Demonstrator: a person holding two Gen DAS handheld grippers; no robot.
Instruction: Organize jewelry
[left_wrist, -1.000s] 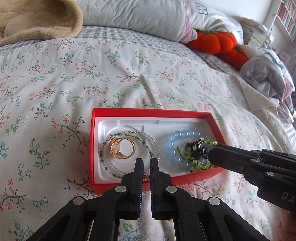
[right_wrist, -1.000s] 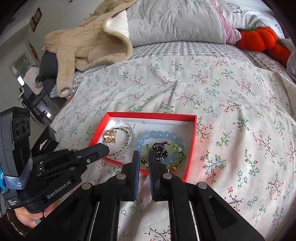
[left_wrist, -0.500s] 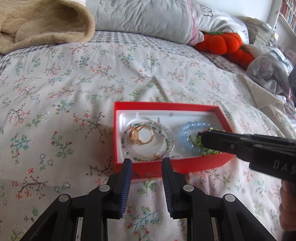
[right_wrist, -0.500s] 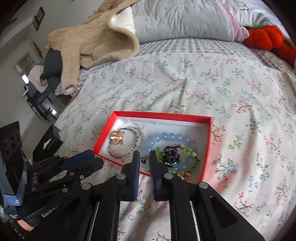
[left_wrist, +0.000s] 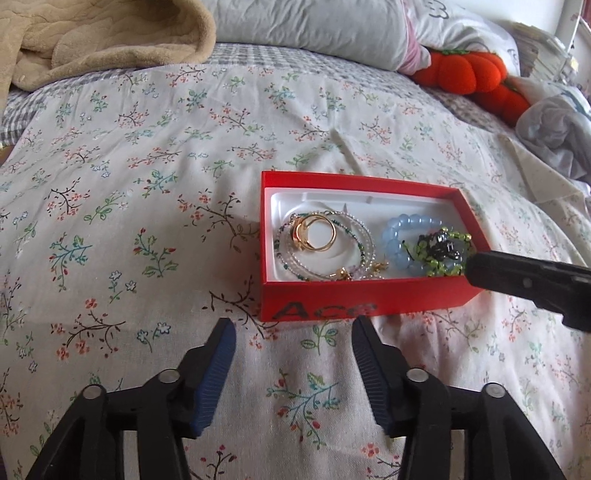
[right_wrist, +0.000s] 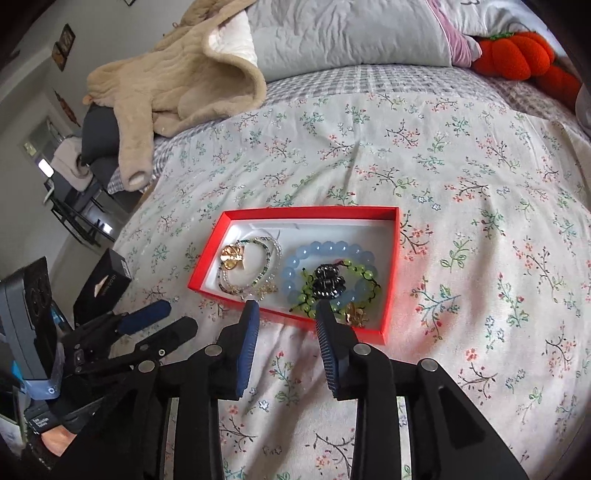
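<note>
Tongs on both sides are now standing spread and holding nothing; a second back each pair was nearly pinched together. Left tongs (left_wrist: 291, 334) are backing off the red box (left_wrist: 354, 301), hovering over the bedspread (left_wrist: 147, 155) just short of its near wall. Right tongs (right_wrist: 286, 314) are widening too, their tips sitting at the box's near rim, right in front of the green bead bracelet (right_wrist: 325, 284) and the black clip (right_wrist: 327, 282) lying on it. Beyond those, the blue bead bracelet (right_wrist: 295, 267); ahead of the left tongs, gold rings (left_wrist: 314, 236) inside the thin beaded strands (left_wrist: 360, 254). Everything is lying in the box, nothing outside. Judging by this, the sorting looks finished or nearly so.
</note>
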